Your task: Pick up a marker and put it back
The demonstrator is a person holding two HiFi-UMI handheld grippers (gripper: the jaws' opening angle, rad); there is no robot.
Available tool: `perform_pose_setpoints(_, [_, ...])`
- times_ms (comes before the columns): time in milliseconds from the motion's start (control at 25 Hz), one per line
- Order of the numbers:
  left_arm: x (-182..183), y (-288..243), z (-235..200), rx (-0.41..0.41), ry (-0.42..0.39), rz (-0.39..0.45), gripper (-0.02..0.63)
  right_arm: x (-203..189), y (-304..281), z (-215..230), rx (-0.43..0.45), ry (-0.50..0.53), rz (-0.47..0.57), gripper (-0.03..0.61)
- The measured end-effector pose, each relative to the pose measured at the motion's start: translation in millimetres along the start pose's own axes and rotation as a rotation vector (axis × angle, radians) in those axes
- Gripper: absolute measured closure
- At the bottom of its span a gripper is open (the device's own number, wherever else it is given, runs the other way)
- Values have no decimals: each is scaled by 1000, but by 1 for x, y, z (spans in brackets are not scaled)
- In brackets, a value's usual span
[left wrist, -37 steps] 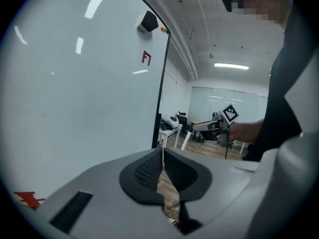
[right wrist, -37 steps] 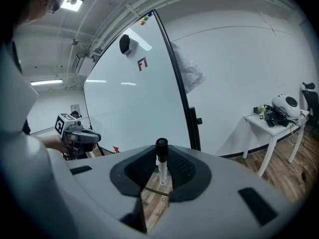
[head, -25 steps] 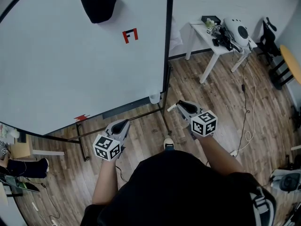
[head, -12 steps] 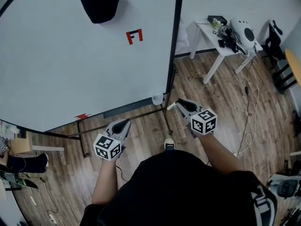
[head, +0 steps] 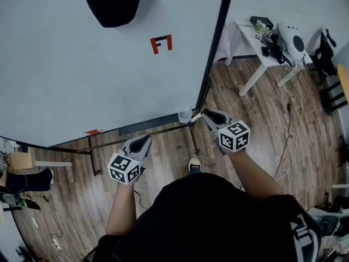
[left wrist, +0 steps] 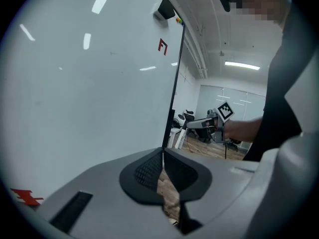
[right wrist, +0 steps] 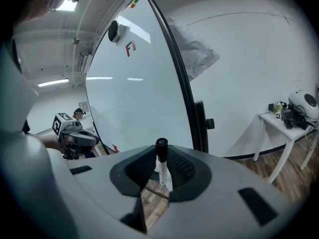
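Right hand-held gripper (head: 208, 115), marker (right wrist: 161, 161) upright, cap up

The left gripper's (left wrist: 163, 156) jaws are seen closed together, nothing between them, before a black-framed whiteboard (left wrist: 89, 93) marked with a red sign (left wrist: 162, 46). Past its edge, the right gripper (left wrist: 197, 125) is held out by a hand (left wrist: 239, 129) over wooden flooring (left wrist: 209, 151).
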State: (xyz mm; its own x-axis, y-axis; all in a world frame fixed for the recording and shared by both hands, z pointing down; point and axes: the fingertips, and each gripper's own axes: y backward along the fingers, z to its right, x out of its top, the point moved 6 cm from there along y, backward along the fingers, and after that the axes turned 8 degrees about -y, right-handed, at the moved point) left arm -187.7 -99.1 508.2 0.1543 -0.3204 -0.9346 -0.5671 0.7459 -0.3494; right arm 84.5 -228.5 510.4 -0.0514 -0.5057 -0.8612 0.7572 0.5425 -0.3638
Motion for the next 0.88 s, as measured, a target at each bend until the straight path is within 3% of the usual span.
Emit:
perform_pose_setpoints(320, [-10, -12, -17, 46, 48, -30, 597, 0, -39, 24, 24, -1, -42, 515])
perform_pose_setpoints(880, [-22, -32, -29, 90, 111, -77, 597, -35, -97, 57, 65, -21, -132, 515])
